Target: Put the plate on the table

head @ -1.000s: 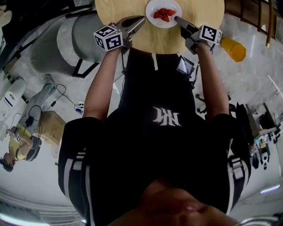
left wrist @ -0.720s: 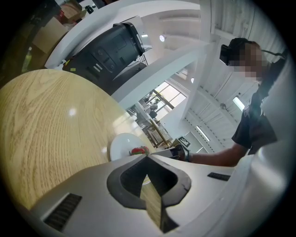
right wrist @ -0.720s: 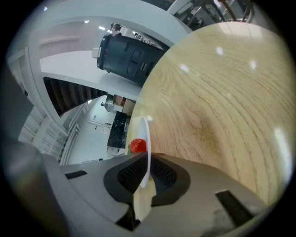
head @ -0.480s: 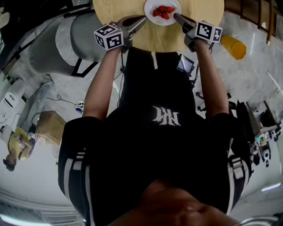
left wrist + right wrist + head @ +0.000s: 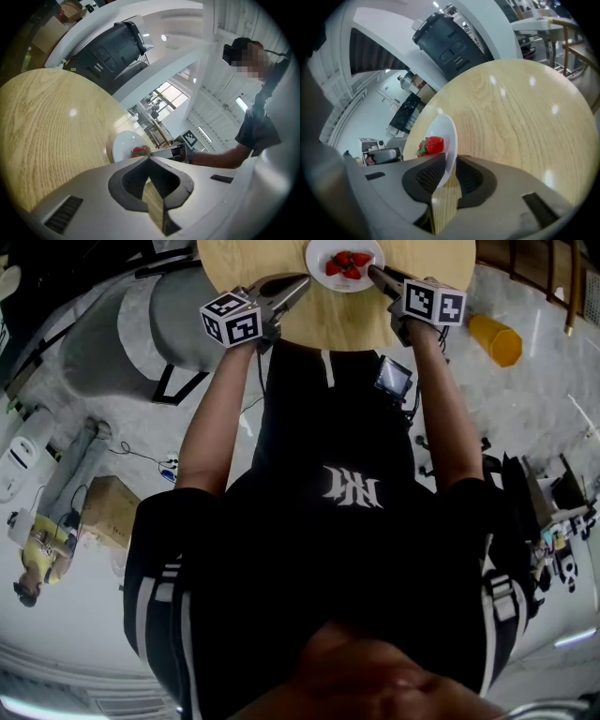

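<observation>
A white plate [image 5: 320, 253] with red strawberries [image 5: 345, 265] rests on the round pale-wood table [image 5: 272, 259] at the top of the head view. My right gripper [image 5: 373, 274] is at the plate's right rim. In the right gripper view the rim [image 5: 449, 140] stands between the pads of the right gripper [image 5: 451, 163]; its jaws are opening and a slit shows beside the rim. A strawberry [image 5: 434, 144] lies just past them. My left gripper [image 5: 302, 280] hovers over the table left of the plate [image 5: 123, 145], tips of the left gripper [image 5: 149, 157] together, holding nothing.
A dark machine [image 5: 451, 43] stands beyond the table's far edge. An orange container [image 5: 495, 343] lies on the floor to the right, and a grey rounded seat [image 5: 122, 329] to the left. A wooden chair [image 5: 568, 33] is at the right. A person [image 5: 42, 559] stands lower left.
The plate and my right gripper shifted slightly farther onto the table, then the right gripper's cube edged left. The left gripper has stayed put. The person at lower left moved.
</observation>
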`<state>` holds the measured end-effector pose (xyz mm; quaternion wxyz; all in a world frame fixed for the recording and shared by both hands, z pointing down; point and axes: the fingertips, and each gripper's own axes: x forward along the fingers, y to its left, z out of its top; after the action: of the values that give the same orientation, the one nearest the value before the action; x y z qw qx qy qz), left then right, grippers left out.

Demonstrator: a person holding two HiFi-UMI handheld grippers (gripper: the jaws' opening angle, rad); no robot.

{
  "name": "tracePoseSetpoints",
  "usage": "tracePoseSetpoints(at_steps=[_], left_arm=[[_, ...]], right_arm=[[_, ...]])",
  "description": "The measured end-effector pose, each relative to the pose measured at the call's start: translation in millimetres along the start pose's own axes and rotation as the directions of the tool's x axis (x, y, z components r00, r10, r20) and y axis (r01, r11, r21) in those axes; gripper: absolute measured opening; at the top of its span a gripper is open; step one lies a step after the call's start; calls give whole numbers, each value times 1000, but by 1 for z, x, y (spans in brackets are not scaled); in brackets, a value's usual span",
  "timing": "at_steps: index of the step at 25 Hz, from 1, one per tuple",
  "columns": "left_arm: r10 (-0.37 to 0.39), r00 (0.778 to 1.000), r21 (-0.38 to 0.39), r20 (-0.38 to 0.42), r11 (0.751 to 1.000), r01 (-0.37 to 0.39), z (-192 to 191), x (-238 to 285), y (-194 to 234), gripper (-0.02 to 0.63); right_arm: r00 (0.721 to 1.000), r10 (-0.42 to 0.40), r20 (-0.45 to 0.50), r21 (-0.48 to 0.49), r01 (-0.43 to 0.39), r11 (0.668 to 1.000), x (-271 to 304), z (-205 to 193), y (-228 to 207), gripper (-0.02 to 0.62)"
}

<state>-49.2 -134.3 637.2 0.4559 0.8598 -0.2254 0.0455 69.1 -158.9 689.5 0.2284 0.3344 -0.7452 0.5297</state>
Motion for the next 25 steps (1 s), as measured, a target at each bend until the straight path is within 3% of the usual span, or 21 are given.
tracePoseSetpoints(at_steps=[16, 25], left_arm=[[5, 1000, -6, -5, 1000, -5, -3, -2, 3, 2], [1, 1000, -7, -4, 1000, -1, -3, -2, 4, 2]], right_arm=[[997, -76, -13, -59, 75, 995, 5, 9, -12, 92], [980, -194, -40, -267, 176, 948, 10, 8, -15, 103]])
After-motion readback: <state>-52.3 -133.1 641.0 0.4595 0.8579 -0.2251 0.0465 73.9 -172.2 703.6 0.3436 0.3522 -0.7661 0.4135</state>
